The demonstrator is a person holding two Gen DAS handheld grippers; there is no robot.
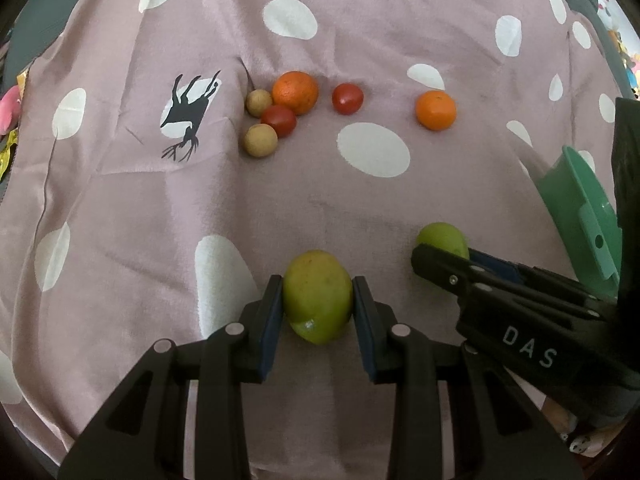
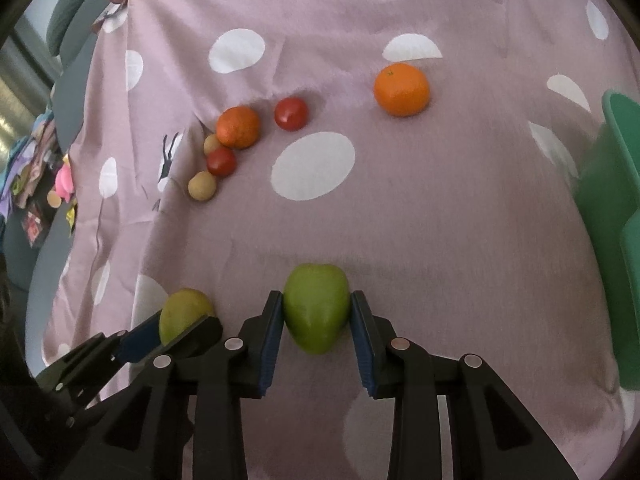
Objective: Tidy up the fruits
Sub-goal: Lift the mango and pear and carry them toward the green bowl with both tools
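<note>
My left gripper (image 1: 318, 281) is shut on a yellow-green mango (image 1: 318, 304) that rests on the mauve dotted cloth (image 1: 120, 208). Just to its right, my right gripper (image 1: 444, 255) grips a greener mango (image 1: 442, 236). In the right wrist view the right gripper (image 2: 316, 297) has both blue pads pressed on that green mango (image 2: 316, 312). The left gripper (image 2: 186, 323) and its mango (image 2: 182, 308) show at lower left. Farther back lie two oranges (image 1: 295, 92) (image 1: 436, 110), two red tomatoes (image 1: 347, 98) (image 1: 279, 120) and two tan round fruits (image 1: 259, 103) (image 1: 260, 140).
A green plastic basket (image 2: 616, 208) stands at the right edge of the cloth, also visible as the basket (image 1: 580, 208) in the left wrist view. Colourful clutter (image 2: 60, 184) lies beyond the cloth's left edge. A white-dotted stretch of cloth separates the grippers from the far fruits.
</note>
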